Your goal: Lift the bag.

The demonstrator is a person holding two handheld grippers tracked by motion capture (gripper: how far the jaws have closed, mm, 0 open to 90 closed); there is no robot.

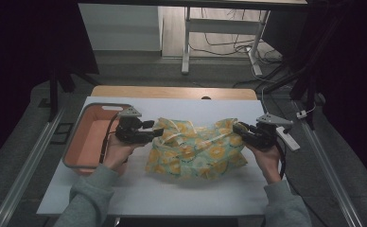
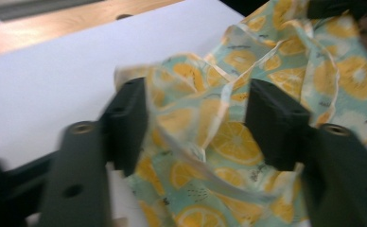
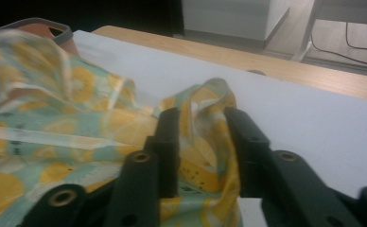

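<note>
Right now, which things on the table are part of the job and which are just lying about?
In play:
- lemon-print cloth, bunched mid-table
- left gripper, jaws apart around the cloth's left edge
- right gripper, jaws on a fold at the cloth's right edge

Lying about, as far as I can judge:
- orange bin at the table's left edge
- white strip beside the right gripper

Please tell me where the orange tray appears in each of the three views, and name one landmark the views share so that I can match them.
High view: the tray sits at the table's left edge, beside the left gripper.
Left gripper view: not in it.
Right gripper view: the tray's corner peeks out at top left, behind the cloth.
Shared landmark: the lemon-print cloth on the white table.
</note>
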